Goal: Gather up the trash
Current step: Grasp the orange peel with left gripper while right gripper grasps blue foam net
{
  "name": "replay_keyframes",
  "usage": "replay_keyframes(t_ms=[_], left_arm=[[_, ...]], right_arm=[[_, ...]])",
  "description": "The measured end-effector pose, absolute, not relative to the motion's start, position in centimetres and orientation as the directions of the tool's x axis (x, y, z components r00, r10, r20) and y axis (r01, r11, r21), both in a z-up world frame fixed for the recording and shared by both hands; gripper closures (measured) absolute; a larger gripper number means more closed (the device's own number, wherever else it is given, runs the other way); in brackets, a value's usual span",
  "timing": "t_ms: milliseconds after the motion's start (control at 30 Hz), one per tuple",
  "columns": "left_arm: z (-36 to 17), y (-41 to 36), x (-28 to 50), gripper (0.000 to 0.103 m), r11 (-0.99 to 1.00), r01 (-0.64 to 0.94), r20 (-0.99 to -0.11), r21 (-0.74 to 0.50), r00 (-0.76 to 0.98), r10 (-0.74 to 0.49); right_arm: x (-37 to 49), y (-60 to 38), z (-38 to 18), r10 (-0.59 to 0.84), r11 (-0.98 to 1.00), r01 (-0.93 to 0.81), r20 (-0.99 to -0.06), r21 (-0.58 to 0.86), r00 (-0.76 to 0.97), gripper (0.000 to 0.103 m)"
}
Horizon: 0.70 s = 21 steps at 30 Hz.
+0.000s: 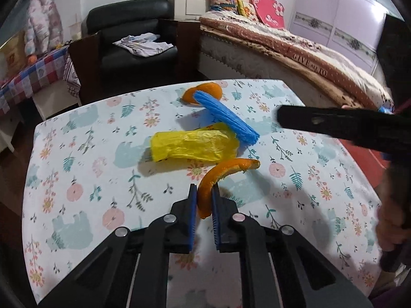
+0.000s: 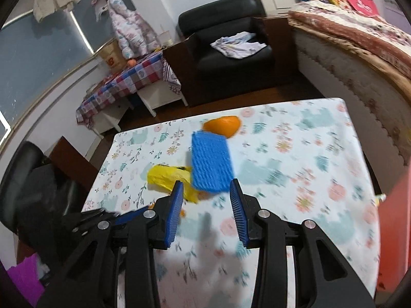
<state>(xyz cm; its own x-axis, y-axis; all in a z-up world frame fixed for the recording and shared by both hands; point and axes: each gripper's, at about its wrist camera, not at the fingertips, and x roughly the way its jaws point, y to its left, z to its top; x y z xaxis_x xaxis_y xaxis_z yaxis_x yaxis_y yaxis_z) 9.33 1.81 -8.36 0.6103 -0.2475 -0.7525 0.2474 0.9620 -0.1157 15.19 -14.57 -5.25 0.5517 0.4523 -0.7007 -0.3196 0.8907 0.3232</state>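
Left wrist view shows you, from left to right, the crumpled yellow plastic bag [image 1: 192,146] lying on the floral tablecloth [image 1: 84,169], then your left gripper [image 1: 204,192] clamped on the curved strip of orange peel [image 1: 218,177], the blue ribbed foam sleeve [image 1: 226,115] leaning on a second orange peel piece [image 1: 203,93] behind, and your right gripper [image 2: 206,187] with jaws apart, holding nothing.

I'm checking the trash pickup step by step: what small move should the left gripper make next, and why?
Probably lift straight up. The left gripper is shut on the curved orange peel strip, whose far end lies beside the crumpled yellow plastic bag on the floral tablecloth; raising it first should clear the bag.
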Motion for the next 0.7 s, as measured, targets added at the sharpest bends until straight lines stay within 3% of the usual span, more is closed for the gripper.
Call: replay_keyframes(t_ms=[433,600,700], left_arm=[[-6.8,5.5,6.9,0.093,0.96,0.168,-0.715,-0.224,0.641,-0.28],[-6.6,5.8,6.6,0.093,0.957,0.154,-0.709,-0.244,0.645,-0.285],[-6.4,5.7,6.4,0.093,0.958,0.147,-0.707,-0.248,0.648,-0.282]], right_arm=[[18.2,-11.5,-7.9,0.395,0.915,-0.307,-0.737,0.262,0.548,0.067],[17.7,-12.0,-8.0,0.393,0.916,-0.3,-0.737,0.264,0.55,0.095],[17.0,-12.4,-7.7,0.397,0.914,-0.306,-0.732,0.265,0.553,0.096]])
